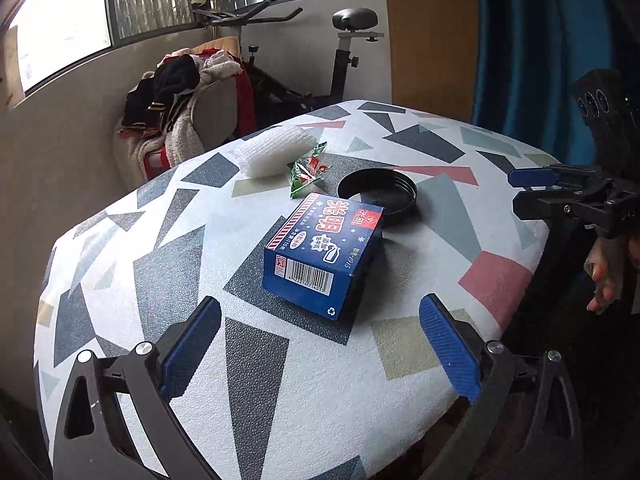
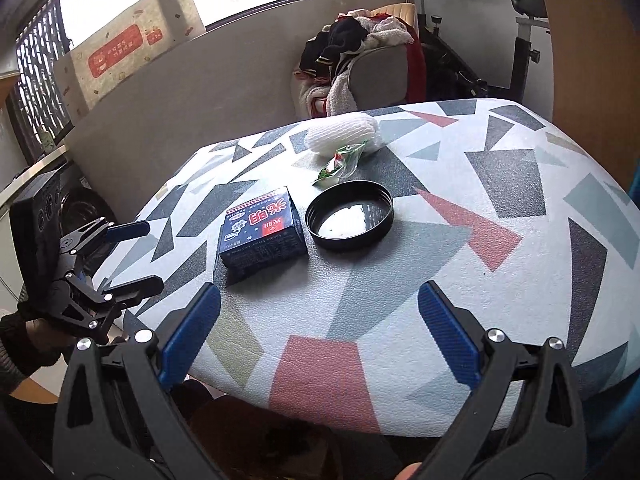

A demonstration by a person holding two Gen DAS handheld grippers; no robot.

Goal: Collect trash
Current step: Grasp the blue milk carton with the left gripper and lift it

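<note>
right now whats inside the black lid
The black lid lies open side up and looks empty, only glare and a few specks showing. What is under it cannot be seen.

Blue carton (image 1: 322,256) lying flat ahead of the fingers; black lid (image 1: 377,197) touching behind it, rim up; green wrapper (image 1: 309,174) and white foam net (image 1: 275,151) farthest

The table (image 1: 280,380) is white with grey, pink and olive shapes (triangles mostly); the box (image 1: 324,254) navy, the lid (image 1: 378,198) black, the wrapper (image 1: 308,174) green.
</note>
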